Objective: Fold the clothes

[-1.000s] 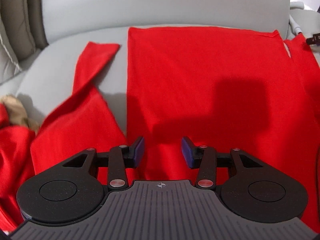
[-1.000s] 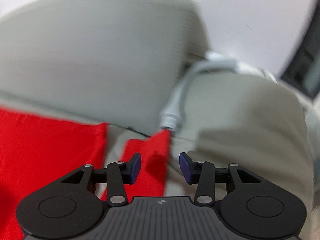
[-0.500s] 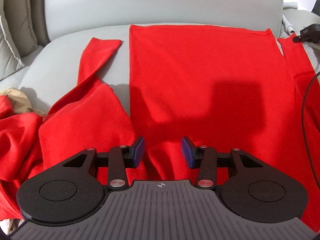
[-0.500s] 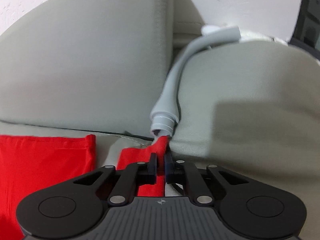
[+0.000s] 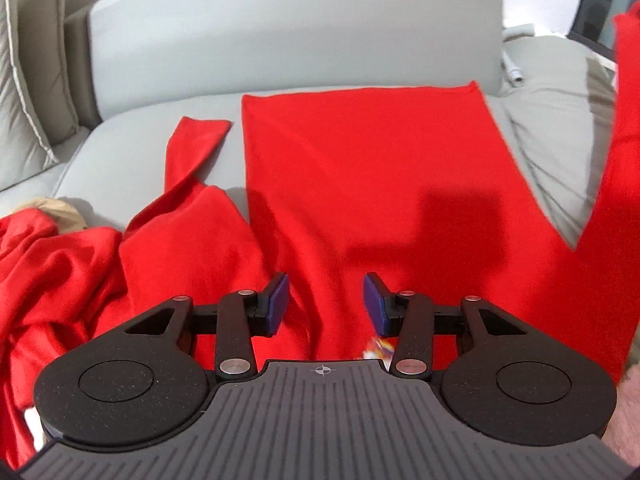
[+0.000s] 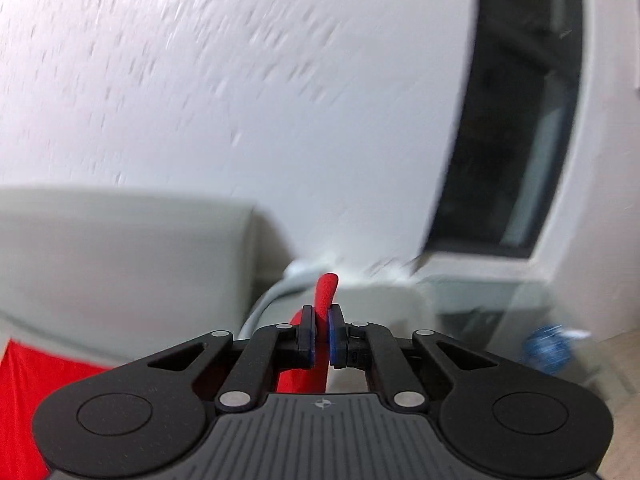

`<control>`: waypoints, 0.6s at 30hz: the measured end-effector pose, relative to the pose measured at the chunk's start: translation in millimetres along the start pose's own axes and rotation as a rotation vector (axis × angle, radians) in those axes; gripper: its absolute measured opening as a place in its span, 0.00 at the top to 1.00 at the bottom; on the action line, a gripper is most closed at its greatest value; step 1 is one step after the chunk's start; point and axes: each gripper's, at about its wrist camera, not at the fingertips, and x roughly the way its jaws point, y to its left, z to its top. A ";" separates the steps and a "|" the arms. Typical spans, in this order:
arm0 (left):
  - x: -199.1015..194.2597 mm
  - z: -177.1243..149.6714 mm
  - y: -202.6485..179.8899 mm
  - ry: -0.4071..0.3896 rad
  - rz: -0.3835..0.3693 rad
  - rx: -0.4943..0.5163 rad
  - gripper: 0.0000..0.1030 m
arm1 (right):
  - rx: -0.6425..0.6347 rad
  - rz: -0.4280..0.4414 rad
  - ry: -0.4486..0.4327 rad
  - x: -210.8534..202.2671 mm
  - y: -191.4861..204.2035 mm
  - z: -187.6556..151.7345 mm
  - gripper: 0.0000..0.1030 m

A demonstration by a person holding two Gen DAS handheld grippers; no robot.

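Note:
A red long-sleeved garment lies flat on a grey sofa seat. Its left sleeve lies bent on the seat. Its right sleeve is lifted high at the right edge of the left wrist view. My left gripper is open and empty, hovering over the near end of the garment. My right gripper is shut on the tip of the right sleeve, held up in the air facing the wall.
More crumpled red cloth and a tan piece lie at the left. The sofa backrest rises behind, with cushions at far left. A grey hose lies by the right armrest. A dark window is in the wall.
My right gripper closed on the right sleeve tip by the hose and lifted it up off the sofa. My left gripper stayed open and drew back a little.

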 end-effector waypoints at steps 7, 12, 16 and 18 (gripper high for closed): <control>-29.6 -27.2 -30.5 0.001 -0.031 0.064 0.54 | 0.013 -0.057 0.004 -29.2 -56.4 -16.3 0.95; -33.7 -37.8 -49.9 0.019 -0.035 0.113 0.54 | 0.063 -0.064 0.042 -8.8 -80.2 -44.9 0.95; -27.8 -38.6 -59.1 0.041 -0.027 0.134 0.54 | 0.105 -0.047 0.046 10.7 -97.6 -64.1 0.95; -20.3 -37.0 -64.4 0.059 -0.028 0.137 0.54 | 0.126 -0.038 0.049 20.5 -106.3 -73.7 0.95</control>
